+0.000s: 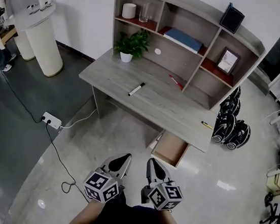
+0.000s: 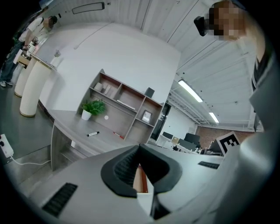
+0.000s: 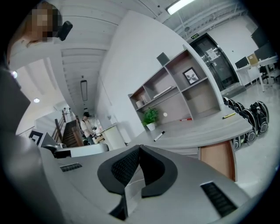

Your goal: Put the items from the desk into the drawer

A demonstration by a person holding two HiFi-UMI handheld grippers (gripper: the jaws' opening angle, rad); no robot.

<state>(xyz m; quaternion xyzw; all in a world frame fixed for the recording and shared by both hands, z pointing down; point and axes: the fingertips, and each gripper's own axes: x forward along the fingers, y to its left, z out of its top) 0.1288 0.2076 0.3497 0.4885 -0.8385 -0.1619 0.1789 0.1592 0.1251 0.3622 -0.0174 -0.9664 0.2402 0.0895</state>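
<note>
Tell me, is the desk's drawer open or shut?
Open: the drawer sticks out below the desk's front edge, its bare wooden bottom showing.

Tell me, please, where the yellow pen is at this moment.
In the head view, the yellow pen lies near the right front edge of the desk, right of the open drawer.

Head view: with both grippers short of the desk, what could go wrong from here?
The thin yellow pen lies near the edge of the grey wooden desk; a clumsy grab might knock it off. The open wooden drawer juts out below, so a leg could bump it.
</note>
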